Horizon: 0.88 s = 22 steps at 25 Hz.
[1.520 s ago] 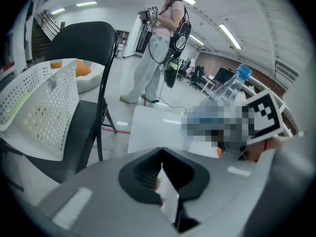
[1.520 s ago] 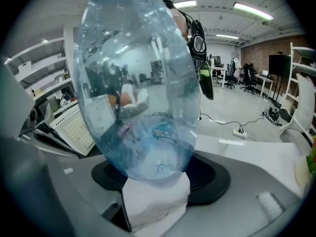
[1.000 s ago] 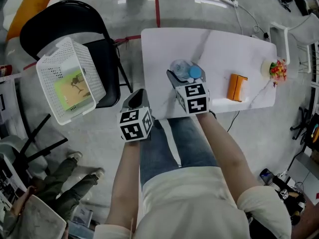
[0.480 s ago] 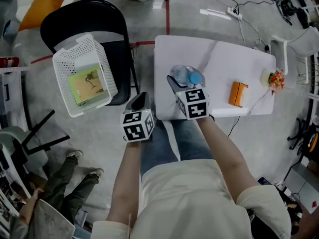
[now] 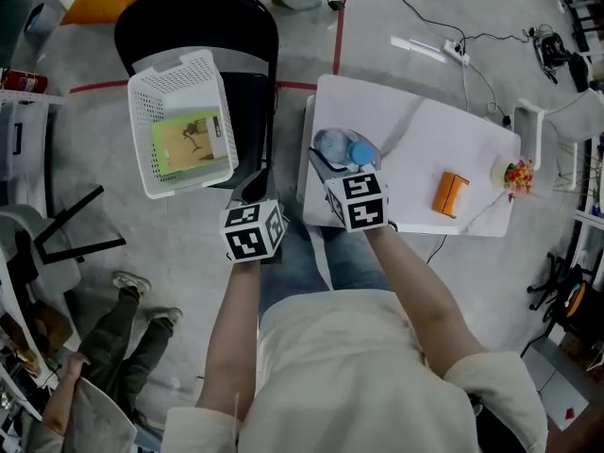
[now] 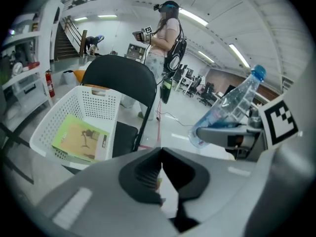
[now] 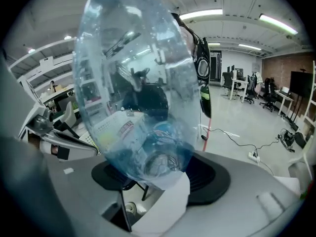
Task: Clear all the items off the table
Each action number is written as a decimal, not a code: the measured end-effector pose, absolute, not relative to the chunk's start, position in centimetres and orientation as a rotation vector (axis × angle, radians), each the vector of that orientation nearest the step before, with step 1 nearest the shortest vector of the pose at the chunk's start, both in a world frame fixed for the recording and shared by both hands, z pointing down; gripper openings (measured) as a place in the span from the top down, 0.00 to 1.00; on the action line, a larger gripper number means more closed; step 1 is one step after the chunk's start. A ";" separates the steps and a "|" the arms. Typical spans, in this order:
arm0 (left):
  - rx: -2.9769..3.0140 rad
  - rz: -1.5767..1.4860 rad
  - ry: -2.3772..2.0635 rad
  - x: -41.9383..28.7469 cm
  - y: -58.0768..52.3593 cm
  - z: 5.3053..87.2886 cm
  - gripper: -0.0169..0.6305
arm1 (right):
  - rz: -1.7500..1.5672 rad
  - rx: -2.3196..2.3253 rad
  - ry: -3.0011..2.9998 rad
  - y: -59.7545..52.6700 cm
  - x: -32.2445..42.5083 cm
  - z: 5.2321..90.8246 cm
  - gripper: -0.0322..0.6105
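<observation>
The worktop [image 5: 425, 125] is not yet clear. The white basket [image 5: 175, 62] sits on the black chair [image 5: 198, 17] beside it. In my judgement it is your drop point, which would explain the bottle held at that end. Your right gripper [image 5: 338, 159] has its fingers clamped on the water bottle [image 7: 138, 83], raised over the worktop's left end. Your left gripper [image 6: 160, 152] is empty, fingers pressed together — only its own view shows that. Only the head view shows the orange box [image 5: 450, 192] left on the worktop.
</observation>
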<state>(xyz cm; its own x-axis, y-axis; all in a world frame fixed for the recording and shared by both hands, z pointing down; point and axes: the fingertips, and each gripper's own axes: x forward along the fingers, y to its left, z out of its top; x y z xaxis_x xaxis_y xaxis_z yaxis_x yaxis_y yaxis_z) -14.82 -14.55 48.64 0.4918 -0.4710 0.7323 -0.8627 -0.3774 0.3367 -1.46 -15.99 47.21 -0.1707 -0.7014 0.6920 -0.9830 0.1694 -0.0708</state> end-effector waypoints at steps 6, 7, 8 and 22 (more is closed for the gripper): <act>1.976 0.650 -1.155 -18.7 -15.3 47.6 0.96 | 0.677 1.489 -1.994 -17.1 -6.4 45.9 0.43; 1.966 0.641 -1.165 -19.4 -15.4 47.5 0.96 | 0.672 1.475 -2.002 -17.3 -7.3 45.7 0.43; 1.958 0.633 -1.173 -20.1 -15.5 47.5 0.96 | 0.667 1.462 -2.010 -17.5 -8.1 45.6 0.43; 1.846 0.570 -1.317 -30.5 -17.3 46.9 0.96 | 0.635 1.246 -2.113 -20.9 -19.9 45.5 0.43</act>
